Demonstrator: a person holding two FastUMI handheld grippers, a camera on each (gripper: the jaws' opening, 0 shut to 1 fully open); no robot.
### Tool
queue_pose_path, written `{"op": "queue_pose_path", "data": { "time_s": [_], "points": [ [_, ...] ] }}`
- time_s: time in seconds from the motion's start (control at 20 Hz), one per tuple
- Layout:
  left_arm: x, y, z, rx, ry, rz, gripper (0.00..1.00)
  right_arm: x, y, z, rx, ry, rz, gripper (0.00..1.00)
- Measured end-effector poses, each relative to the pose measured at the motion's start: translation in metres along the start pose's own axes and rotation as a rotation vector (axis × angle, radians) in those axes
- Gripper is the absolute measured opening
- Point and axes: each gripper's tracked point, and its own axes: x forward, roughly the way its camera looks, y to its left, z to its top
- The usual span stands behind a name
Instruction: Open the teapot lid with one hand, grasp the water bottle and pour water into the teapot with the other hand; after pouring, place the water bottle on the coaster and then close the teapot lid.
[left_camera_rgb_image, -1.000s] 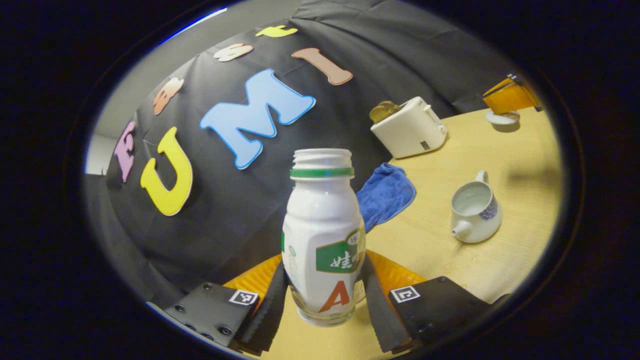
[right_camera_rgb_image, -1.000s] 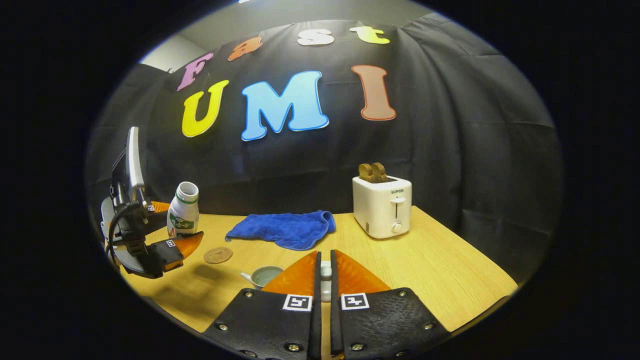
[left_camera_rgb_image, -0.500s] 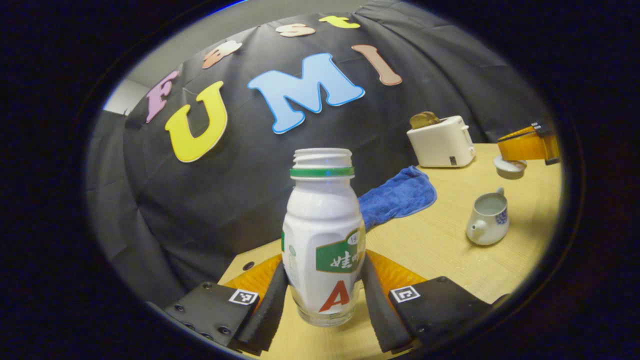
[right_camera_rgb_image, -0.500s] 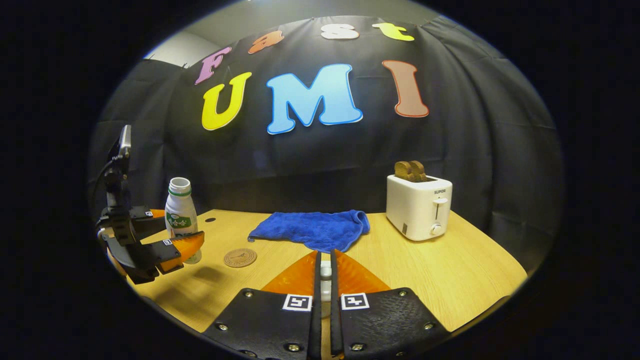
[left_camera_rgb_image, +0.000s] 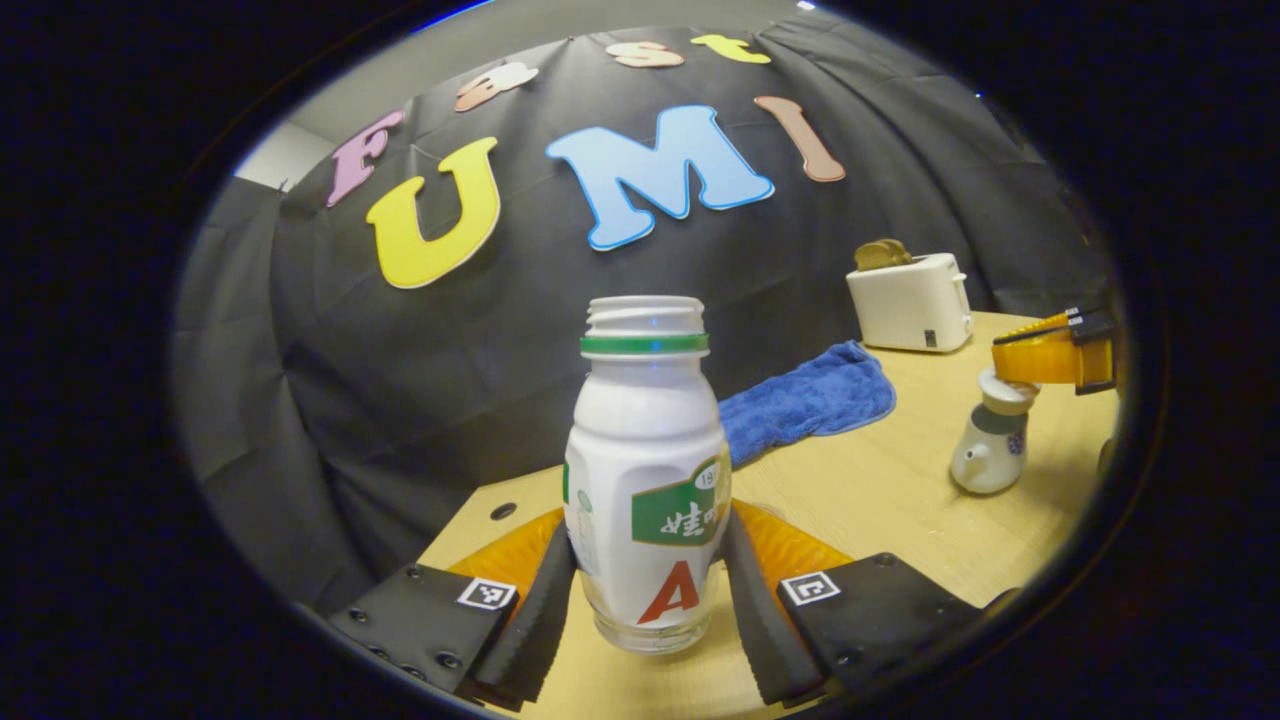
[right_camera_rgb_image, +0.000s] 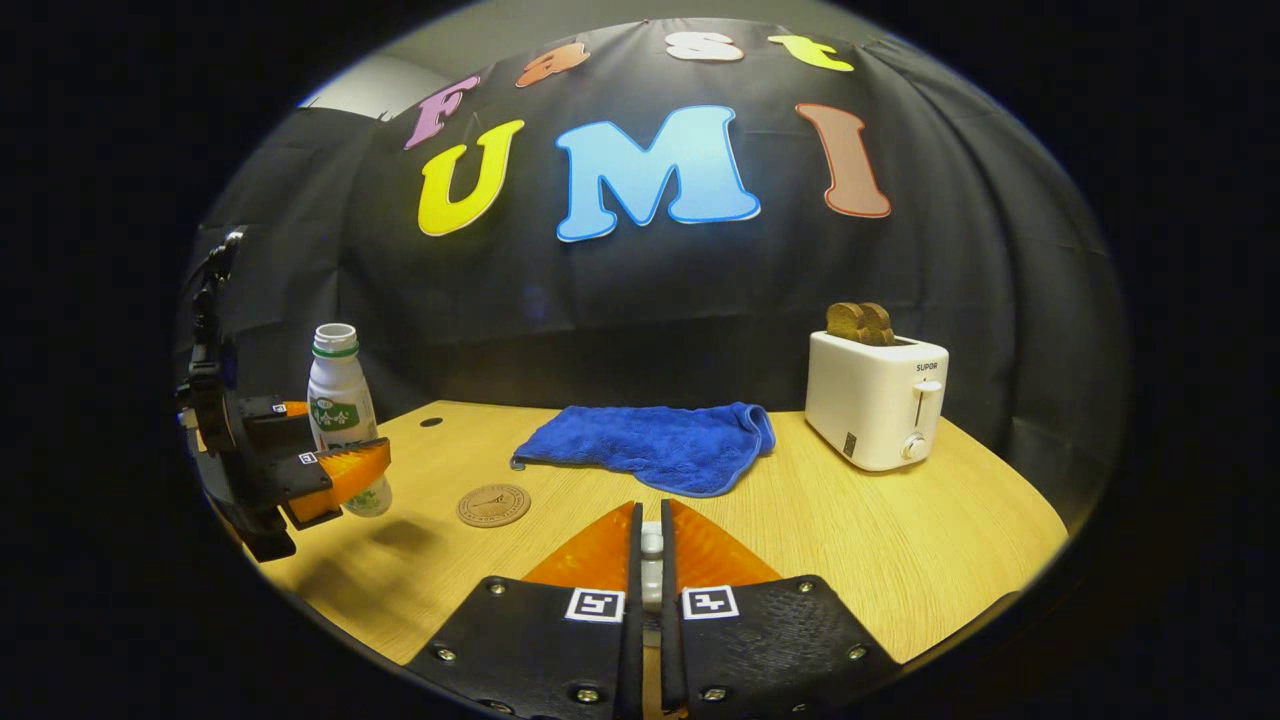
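Bottle of white plastic, green neck ring, cap off (left_camera_rgb_image: 646, 470), upright between my left gripper (left_camera_rgb_image: 648, 590) fingers, both pressing its lower body. It hangs near the tabletop's (right_camera_rgb_image: 850, 540) left edge, just left of the round brown coaster (right_camera_rgb_image: 493, 504). My right gripper (right_camera_rgb_image: 650, 570) pinches the white lid knob (right_camera_rgb_image: 651, 545); lid (left_camera_rgb_image: 1008, 389) sits at or just above the small white teapot (left_camera_rgb_image: 990, 455), seating unclear. I judge pouring done; next, set the bottle on the coaster and release. Blue cloth (right_camera_rgb_image: 650, 445) and white toaster (right_camera_rgb_image: 878, 398) along the far edge.
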Motion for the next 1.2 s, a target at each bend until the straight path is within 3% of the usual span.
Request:
{"op": "queue_pose_path", "data": {
  "time_s": [0.25,0.35,1.2],
  "points": [
    [-0.001,0.001,-0.003,-0.043,-0.001,-0.004,0.87,0.006,0.0,-0.009,-0.011,0.02,-0.007,0.07],
    [-0.001,0.001,-0.002,-0.047,-0.004,-0.004,0.75,0.008,-0.002,-0.011,-0.004,0.024,-0.011,0.07],
    [-0.001,0.0,-0.003,-0.085,-0.008,-0.003,0.75,0.013,-0.005,-0.027,0.015,0.048,-0.022,0.07]
  ]
}}
